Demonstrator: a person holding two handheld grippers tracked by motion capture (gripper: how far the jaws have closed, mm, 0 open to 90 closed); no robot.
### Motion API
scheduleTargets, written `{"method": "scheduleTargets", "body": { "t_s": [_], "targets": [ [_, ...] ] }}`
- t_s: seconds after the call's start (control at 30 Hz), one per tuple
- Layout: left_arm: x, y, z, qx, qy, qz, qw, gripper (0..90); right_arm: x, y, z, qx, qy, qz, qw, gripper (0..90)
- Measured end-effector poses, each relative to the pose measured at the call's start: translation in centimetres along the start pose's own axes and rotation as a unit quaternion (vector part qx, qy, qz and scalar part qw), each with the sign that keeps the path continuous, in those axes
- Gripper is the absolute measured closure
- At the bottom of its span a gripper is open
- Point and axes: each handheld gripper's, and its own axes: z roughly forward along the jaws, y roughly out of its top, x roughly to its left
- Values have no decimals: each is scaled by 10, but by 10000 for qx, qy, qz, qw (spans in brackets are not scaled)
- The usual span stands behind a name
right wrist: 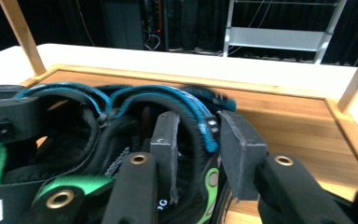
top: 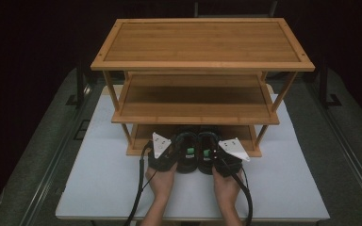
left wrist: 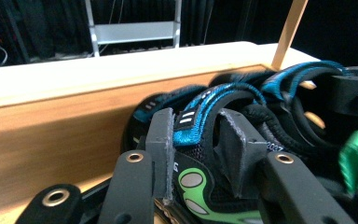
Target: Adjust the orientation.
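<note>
A pair of black sandals with blue straps and green marks lies on the bottom shelf (top: 142, 134) of a bamboo shoe rack (top: 202, 66), heels toward me. My left gripper (top: 179, 147) is at the heel of the left sandal (top: 187, 162). Its jaws stand open astride the blue heel strap (left wrist: 200, 109), pads close to it but not pressing. My right gripper (top: 212, 148) is at the heel of the right sandal (top: 207, 164). It is also open, with that sandal's heel strap (right wrist: 205, 121) loose between its pads. The two sandals lie side by side, touching.
The rack has three shelves and stands on a white tabletop (top: 99, 179). The middle shelf (top: 195, 101) overhangs the sandals. Wooden posts (right wrist: 23, 37) rise at the shelf corners. A low rim (right wrist: 270, 88) edges the bottom shelf. Both forearms come in from the table's near edge.
</note>
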Motion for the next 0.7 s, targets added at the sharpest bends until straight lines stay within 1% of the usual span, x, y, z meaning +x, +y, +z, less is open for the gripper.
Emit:
{"method": "scheduleTargets", "body": {
  "t_s": [0.03,0.17,0.23,0.3,0.37,0.47,0.5,0.53,0.57,0.63,0.67,0.7],
  "targets": [
    [1,2,-1,22,-26,51,10000,637,-2,2,-1,-34,26,30,10000,664],
    [0,3,-1,59,-58,86,9999,637,-4,2,-1,-12,66,49,10000,667],
    [0,3,0,100,-106,86,9999,639,-4,2,-1,-12,64,39,10000,666],
    [2,3,0,109,-114,35,9999,639,-5,2,-1,-14,68,62,10000,663],
    [3,3,1,150,-178,-62,9997,639,-5,2,0,-5,74,87,9999,658],
    [4,3,2,193,-249,-63,9995,679,-5,1,1,-2,82,114,9999,663],
    [5,3,3,207,-292,-83,9993,717,-5,1,1,4,83,108,9999,707],
    [5,3,3,207,-292,-83,9993,723,-5,1,1,4,83,108,9999,707],
    [5,3,3,223,-307,-49,9993,723,-5,1,1,17,92,119,9999,740],
    [3,4,4,236,-322,33,9992,752,-6,1,2,80,122,121,9998,814],
    [3,4,4,236,-322,33,9992,760,-6,1,2,80,122,121,9998,814],
    [3,4,4,246,-343,76,9991,760,-5,1,2,96,113,79,9999,825]
  ]
}}
